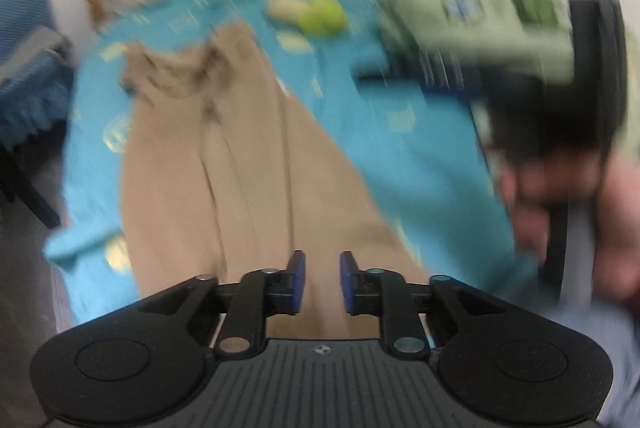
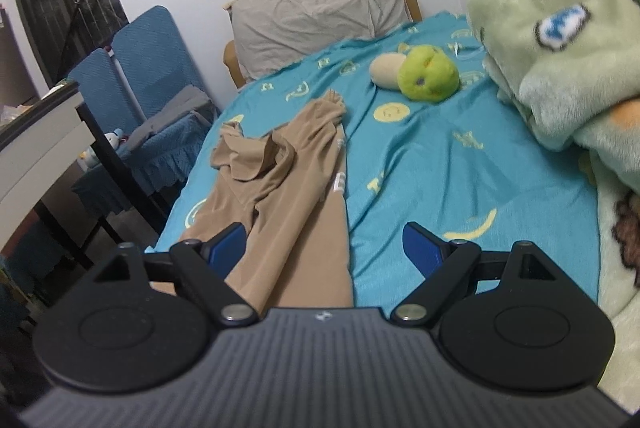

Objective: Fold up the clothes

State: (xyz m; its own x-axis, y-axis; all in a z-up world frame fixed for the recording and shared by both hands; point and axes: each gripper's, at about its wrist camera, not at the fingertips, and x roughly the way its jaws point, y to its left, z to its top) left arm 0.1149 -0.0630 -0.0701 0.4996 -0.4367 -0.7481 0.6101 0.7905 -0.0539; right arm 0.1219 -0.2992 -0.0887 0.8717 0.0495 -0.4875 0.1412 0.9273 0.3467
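A tan garment (image 1: 240, 168) (image 2: 288, 196) lies lengthwise on the turquoise bed sheet (image 1: 400, 132) (image 2: 460, 168). Its far end is bunched and folded over, and a white label shows at its right edge. The left wrist view is smeared by motion. My left gripper (image 1: 322, 282) hovers over the near part of the garment, its blue pads apart with nothing between them. My right gripper (image 2: 324, 244) stands wide open above the garment's right edge and the sheet, holding nothing. A person's hand (image 1: 540, 196) grips a black tool at the right of the left wrist view.
A green plush toy (image 2: 428, 72) and a beige one (image 2: 386, 68) sit further up the bed. A pale green fleece blanket (image 2: 560, 48) is heaped on the right. A grey pillow (image 2: 316, 24) leans at the head. Blue chairs (image 2: 148, 68) and a desk (image 2: 40, 148) stand to the left.
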